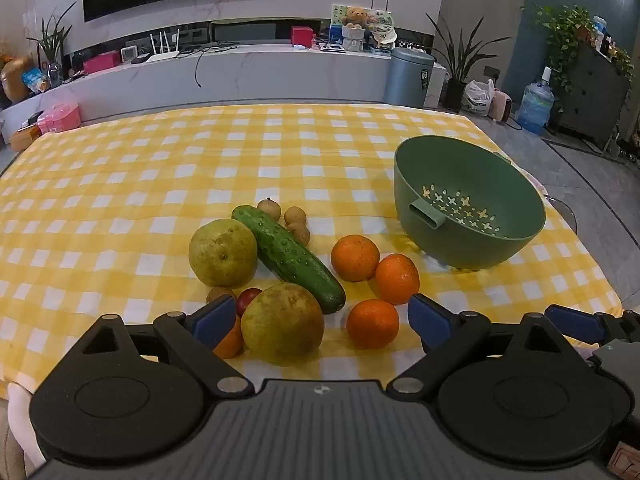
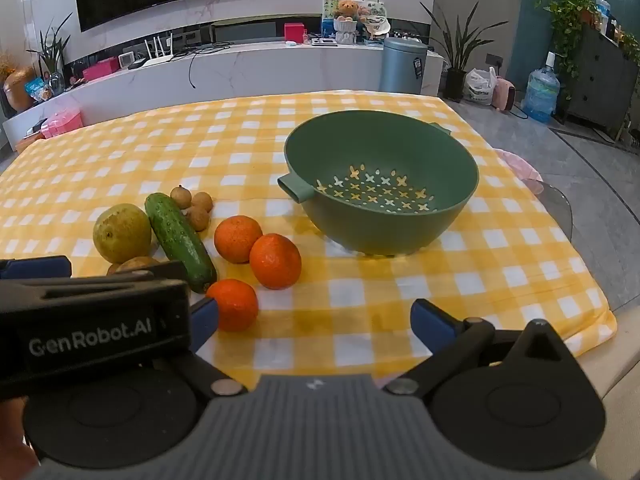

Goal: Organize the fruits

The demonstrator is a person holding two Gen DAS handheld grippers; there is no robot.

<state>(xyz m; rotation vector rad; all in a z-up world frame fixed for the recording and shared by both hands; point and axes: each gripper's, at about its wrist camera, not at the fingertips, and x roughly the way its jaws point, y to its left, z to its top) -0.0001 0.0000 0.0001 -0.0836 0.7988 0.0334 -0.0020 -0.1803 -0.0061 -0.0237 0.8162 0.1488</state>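
Hovering above the near edge of a table covered in a yellow-and-white checked cloth (image 1: 280, 140), two handheld grippers with blue finger pads, both spread wide and holding nothing. Angled downward toward the fruit, likely poised to choose a first piece.

Landmark: a deep green plastic colander bowl with cross-shaped drain holes (image 2: 448, 224), standing empty and upright on the cloth, one tab handle turned toward the fruit. Probably meant as the collecting place, so left clear and within reach of the right gripper (image 2: 314, 320).

All fruit lying loose on the cloth to the left of the colander, none inside it yet. Nearest the colander, three round orange mandarins (image 1: 355, 253), two touching each other, the third just in front of them and closest to the grippers. Farther left, a bumpy dark green cucumber (image 1: 288, 258) lying diagonally. Behind the cucumber's far end, three small brown longan-like balls (image 1: 295, 216) clustered together. Left of the cucumber, a yellow-green pear (image 1: 223, 253); in front of it, a second, browner pear (image 1: 282, 323) sitting between the open pads of the left gripper (image 1: 322, 318) but not pressed by them. Beside that pear, a small dark red fruit (image 1: 248, 298) and part of another orange one, half hidden behind a pad.

Seen from the right wrist, the left gripper's black body crossing the lower left, covering part of the pile.

Task judged barely begun: sorting into the colander not yet started.
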